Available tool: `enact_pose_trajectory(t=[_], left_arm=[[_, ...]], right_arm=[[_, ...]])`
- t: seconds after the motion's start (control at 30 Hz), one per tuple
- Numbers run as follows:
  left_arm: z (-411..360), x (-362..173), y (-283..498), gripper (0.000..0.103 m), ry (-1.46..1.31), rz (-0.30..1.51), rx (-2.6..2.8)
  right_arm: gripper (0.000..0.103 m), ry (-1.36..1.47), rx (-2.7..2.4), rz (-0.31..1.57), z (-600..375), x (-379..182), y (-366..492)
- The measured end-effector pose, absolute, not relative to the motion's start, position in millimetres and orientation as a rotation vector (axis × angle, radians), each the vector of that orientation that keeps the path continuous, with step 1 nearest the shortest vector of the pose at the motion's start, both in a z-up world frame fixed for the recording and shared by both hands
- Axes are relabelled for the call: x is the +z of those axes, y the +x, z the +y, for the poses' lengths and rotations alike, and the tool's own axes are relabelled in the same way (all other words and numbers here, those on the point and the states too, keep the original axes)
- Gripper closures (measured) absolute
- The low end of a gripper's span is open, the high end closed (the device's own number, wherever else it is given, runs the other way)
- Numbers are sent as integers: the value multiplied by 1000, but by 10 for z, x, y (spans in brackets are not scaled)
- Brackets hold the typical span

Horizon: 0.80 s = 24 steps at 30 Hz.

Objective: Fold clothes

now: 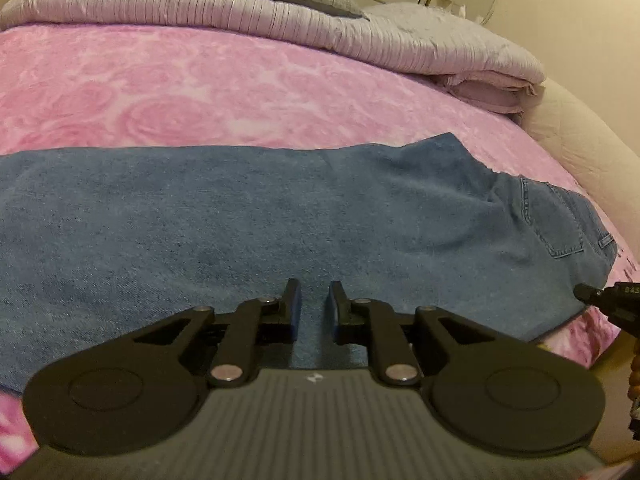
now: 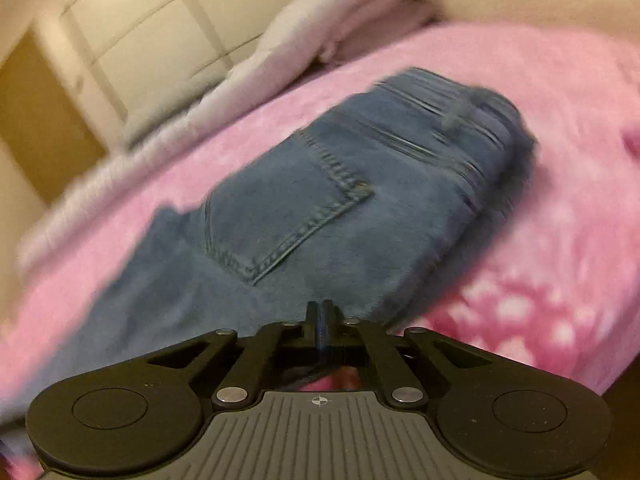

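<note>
A pair of jeans (image 1: pixel 248 216) lies flat across the pink blanket (image 1: pixel 160 84) on the bed, legs running off to the left, back pocket (image 1: pixel 556 220) at the right end; the left hand-held gripper (image 1: pixel 314 300) hovers over the near edge of the denim, released, a gap between its fingers; the right hand-held gripper (image 2: pixel 323 314) is clenched at the jeans' near edge, though whether it pinches cloth I cannot tell; a pale folded quilt (image 1: pixel 256 12) lies behind.
</note>
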<state>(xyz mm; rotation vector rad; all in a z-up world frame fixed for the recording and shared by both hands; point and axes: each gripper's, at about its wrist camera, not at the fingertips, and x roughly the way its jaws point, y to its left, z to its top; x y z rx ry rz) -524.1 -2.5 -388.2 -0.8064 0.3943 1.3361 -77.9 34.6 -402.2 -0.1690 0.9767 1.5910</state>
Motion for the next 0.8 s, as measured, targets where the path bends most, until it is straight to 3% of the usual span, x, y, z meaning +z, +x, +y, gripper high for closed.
enact_pose_trajectory(t=[0.27, 0.8], left_arm=[[354, -3812, -5013, 82, -821, 444, 1206], [1131, -3697, -4367, 81, -762, 570, 964]], right_arm=[[101, -243, 1646, 900, 505, -3651, -756], [100, -601, 1741, 777, 1303, -3401, -765]])
